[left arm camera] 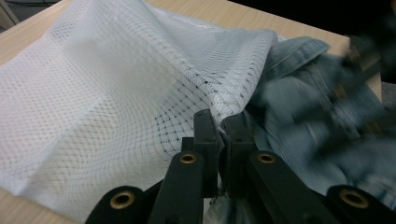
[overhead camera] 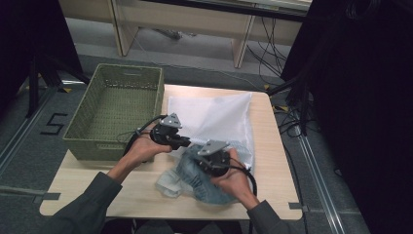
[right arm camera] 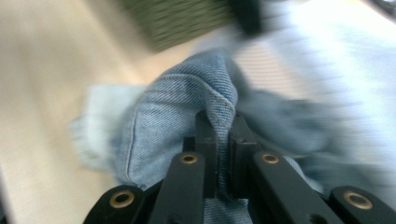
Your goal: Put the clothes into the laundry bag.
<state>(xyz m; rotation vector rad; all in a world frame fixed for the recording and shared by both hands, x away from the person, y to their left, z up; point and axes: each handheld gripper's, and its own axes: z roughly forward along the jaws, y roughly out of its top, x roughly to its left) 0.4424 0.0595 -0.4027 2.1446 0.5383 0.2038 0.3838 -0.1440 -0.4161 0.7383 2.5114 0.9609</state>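
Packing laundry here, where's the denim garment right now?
High view: the denim garment lies near the table's front edge, at the white mesh bag's mouth, pinched by the right hand-held gripper.

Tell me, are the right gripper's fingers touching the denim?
Touching: in the right gripper view, the right gripper fingers pinch a fold of the denim garment.

White mesh bag (overhead camera: 214, 117), blue denim (overhead camera: 195, 178)

A lab: black curtains (overhead camera: 360, 97), floor cables (overhead camera: 272, 44), taped floor marking (overhead camera: 53, 124).
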